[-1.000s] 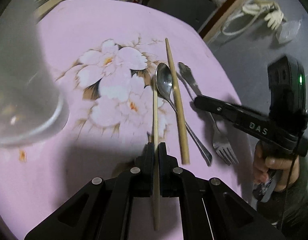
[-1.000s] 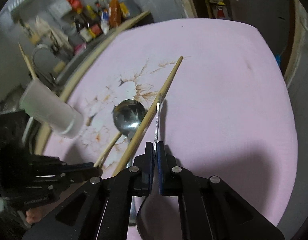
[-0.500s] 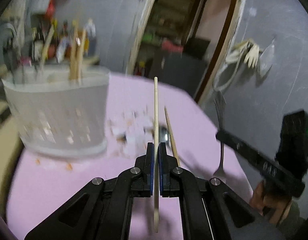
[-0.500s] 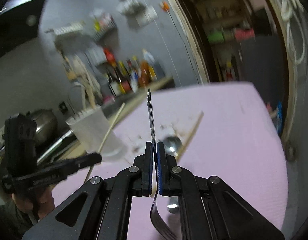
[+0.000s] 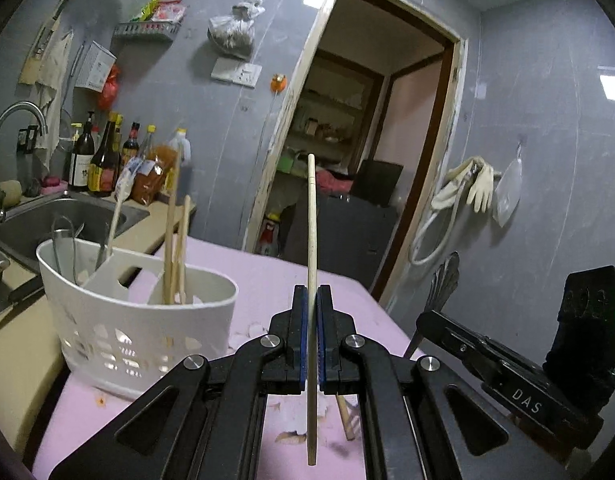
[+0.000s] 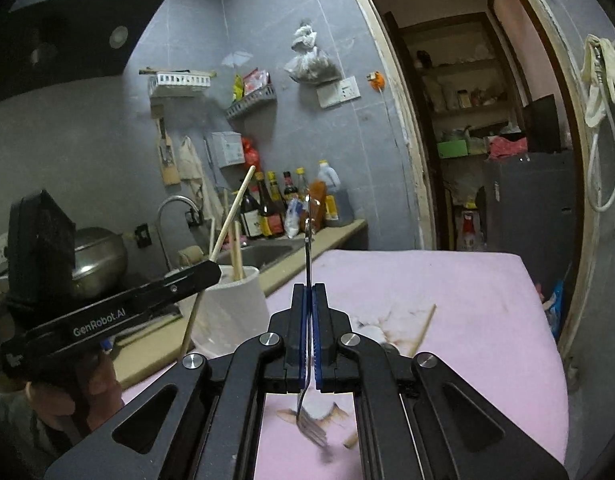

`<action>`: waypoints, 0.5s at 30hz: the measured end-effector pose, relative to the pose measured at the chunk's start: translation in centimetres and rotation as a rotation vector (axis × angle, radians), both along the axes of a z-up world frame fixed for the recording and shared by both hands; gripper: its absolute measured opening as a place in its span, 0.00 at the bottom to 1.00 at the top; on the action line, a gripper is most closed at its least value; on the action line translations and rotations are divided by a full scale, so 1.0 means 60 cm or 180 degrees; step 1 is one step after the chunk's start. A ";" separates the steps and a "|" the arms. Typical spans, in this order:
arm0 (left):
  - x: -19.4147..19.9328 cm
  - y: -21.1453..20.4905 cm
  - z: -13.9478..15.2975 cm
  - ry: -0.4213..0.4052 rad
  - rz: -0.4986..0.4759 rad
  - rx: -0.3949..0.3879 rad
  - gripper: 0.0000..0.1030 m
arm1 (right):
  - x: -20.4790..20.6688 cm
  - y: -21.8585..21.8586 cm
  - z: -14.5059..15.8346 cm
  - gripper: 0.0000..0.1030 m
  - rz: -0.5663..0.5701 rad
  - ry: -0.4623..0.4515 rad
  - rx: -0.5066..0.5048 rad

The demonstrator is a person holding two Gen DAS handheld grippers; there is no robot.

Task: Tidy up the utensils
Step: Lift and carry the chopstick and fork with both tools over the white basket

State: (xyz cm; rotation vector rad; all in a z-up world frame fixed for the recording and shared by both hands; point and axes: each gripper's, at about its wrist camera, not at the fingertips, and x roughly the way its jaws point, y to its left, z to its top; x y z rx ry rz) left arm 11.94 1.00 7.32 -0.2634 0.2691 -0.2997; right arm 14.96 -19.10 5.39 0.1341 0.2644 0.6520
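My left gripper (image 5: pixel 312 300) is shut on a wooden chopstick (image 5: pixel 312 220) and holds it upright above the pink table. My right gripper (image 6: pixel 307 300) is shut on a metal fork (image 6: pixel 307 248), handle up, tines (image 6: pixel 312 428) hanging below the jaws. A white slotted utensil basket (image 5: pixel 147 320) stands on the table at the left, holding two chopsticks (image 5: pixel 175 248) and other utensils. It also shows in the right wrist view (image 6: pixel 231 304). Another chopstick (image 6: pixel 423 330) lies on the tablecloth. The right gripper with the fork's handle (image 5: pixel 443 280) shows at the right of the left wrist view.
The table has a pink flowered cloth (image 6: pixel 467 320). A sink (image 5: pixel 47 216) with a tap and several bottles (image 5: pixel 103 160) lie on the counter at the left. An open doorway (image 5: pixel 367 160) is behind the table. A metal pot (image 6: pixel 99 256) stands on the stove.
Both grippers have lifted off the table and tilted up, carrying the chopstick and the fork. The views swung from the tabletop to the room and basket.
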 end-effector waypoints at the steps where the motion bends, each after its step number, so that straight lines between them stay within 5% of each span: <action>1: -0.002 0.009 0.005 -0.0027 0.0007 -0.0020 0.02 | 0.001 0.005 0.008 0.00 0.0026 -0.0035 0.0017; 15: 0.012 0.178 0.065 -0.0486 0.0673 -0.0353 0.02 | 0.041 0.084 0.114 0.00 0.0619 -0.0274 0.0383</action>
